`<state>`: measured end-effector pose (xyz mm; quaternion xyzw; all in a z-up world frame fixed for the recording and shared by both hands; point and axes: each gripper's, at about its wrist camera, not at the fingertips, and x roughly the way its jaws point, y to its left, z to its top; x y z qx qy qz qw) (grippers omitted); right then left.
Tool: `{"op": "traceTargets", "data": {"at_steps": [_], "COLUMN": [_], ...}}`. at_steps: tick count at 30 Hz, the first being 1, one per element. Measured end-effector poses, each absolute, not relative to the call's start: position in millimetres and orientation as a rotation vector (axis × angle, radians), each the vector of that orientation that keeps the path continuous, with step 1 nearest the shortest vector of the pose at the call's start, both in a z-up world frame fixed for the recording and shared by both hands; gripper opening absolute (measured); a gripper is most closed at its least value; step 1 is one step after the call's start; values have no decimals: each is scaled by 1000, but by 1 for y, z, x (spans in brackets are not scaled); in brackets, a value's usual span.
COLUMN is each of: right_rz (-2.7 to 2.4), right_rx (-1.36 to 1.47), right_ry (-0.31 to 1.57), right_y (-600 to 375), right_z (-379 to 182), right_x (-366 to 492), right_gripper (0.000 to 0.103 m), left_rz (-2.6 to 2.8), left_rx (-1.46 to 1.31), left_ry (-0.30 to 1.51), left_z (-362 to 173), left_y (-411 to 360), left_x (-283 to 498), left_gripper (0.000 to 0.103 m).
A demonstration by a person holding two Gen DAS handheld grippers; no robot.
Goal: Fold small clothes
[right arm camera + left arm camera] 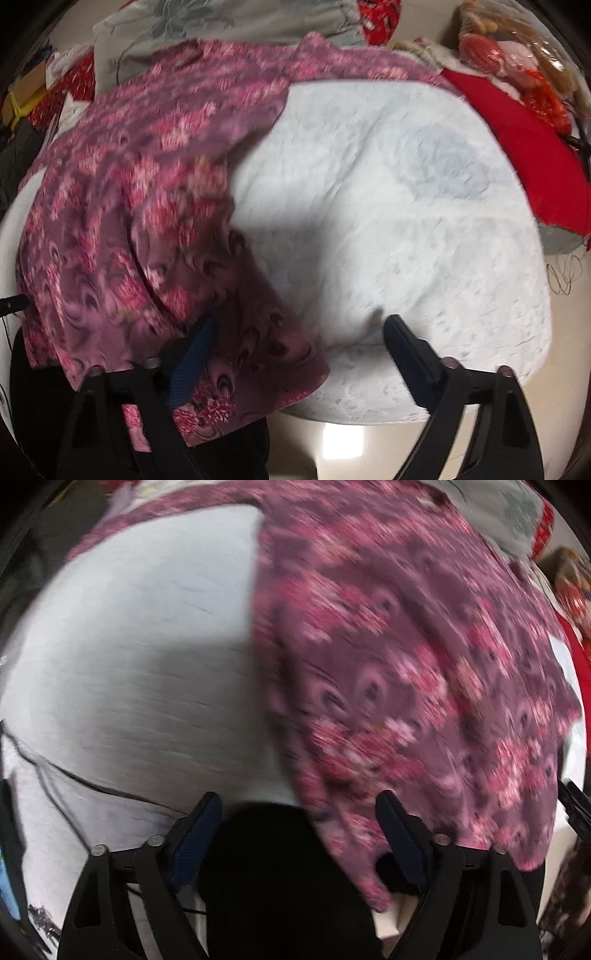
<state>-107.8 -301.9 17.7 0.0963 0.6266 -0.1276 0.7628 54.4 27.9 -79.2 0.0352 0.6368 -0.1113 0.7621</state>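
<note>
Purple floral garment [406, 664] spread on white padded surface [406, 203] for folding; left gripper [299, 830], right gripper [295, 354] jaws wide apart, empty, flanking its near hem.

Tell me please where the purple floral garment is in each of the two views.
Left wrist: purple floral garment fills the right half, its near hem by the right finger.
Right wrist: garment fills the left half, draped over the left finger.
Shared landmark: the white cover under it.
</note>
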Motion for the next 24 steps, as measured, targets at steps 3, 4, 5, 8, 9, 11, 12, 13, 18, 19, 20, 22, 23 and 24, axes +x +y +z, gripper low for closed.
{"op": "traceTargets", "data": {"at_steps": [3,4,5,8,9,11,12,13,18,19,20,22,23,24], "right_rz": [-251,-233,-214,-150,-135,-115,-114,-114,-108,-118,-129,-150,-160,-168], "right_rx": [138,104,103,222,277,409,453,508,650,642,630,622,622,622], "right_ry": [1399,1370,1358,1325,1294,1210,1173,1124,1052,1073,1097,1165,1211,1247], "right_y": [-291,-286,-284,-293,-299,-317,-323,-333,-358,-358,-356,-353,-352,-350], "right_z": [8,12,15,34,45,76,90,109,147,144,139,120,106,93], "right_x": [-110,-113,-115,-123,-127,-139,-144,-152,-178,-181,-183,-187,-189,-188], "right_gripper": [59,39,23,3,3,3,3,3,2,2,2,2,2,2], "left_rz": [-303,-305,-303,-321,-326,-338,-344,-347,-334,-330,-320,-286,-268,-244], "left_rx": [123,132,132,80,48,-38,-78,-108,-175,-169,-156,-138,-137,-137], "left_ry": [1439,1447,1441,1410,1397,1354,1334,1317,1265,1276,1291,1344,1379,1421], "left_z": [-93,-96,-96,-80,-69,-40,-27,-14,27,24,17,1,-14,-29], "left_y": [12,10,9,21,31,54,65,74,106,108,106,105,104,104], "left_x": [53,53,53,54,51,52,51,48,37,35,31,30,29,28], "left_gripper": [15,4,4,3,3,3,3,3,3,4,4,4,4,4]}}
